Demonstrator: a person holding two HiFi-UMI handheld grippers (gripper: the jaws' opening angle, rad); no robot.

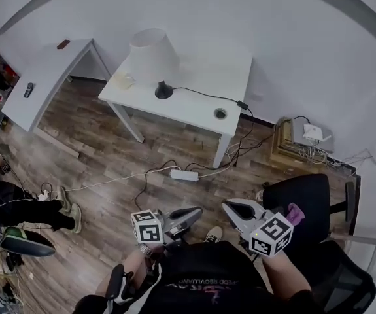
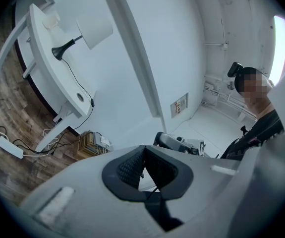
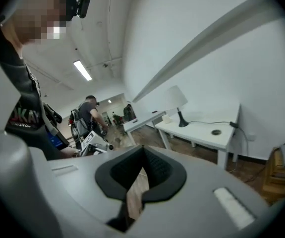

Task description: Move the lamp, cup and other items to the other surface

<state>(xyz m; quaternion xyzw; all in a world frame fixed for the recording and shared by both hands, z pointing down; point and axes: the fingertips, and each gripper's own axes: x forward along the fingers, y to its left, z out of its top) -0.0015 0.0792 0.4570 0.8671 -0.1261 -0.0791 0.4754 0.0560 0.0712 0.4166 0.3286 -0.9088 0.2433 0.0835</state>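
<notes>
While both my pairs of jaws are shut on nothing, the moving job looks not yet begun.

At far left the side table [image 1: 50,70] carries only two small dark bits I cannot name; I take it for the other surface. To its right, on the white desk [image 1: 194,106], a small pale thing, perhaps the cup [image 1: 123,79], sits just left of the lamp [image 1: 152,56], whose cable [image 1: 207,95] runs right along the top towards the desk's right edge. Nearer me, my left gripper [image 1: 197,212] has its pads pressed together and empty, and my right gripper [image 1: 230,207] is the same, both well apart from the desk. I judge everything is left to carry across, and that cable will need minding.
</notes>
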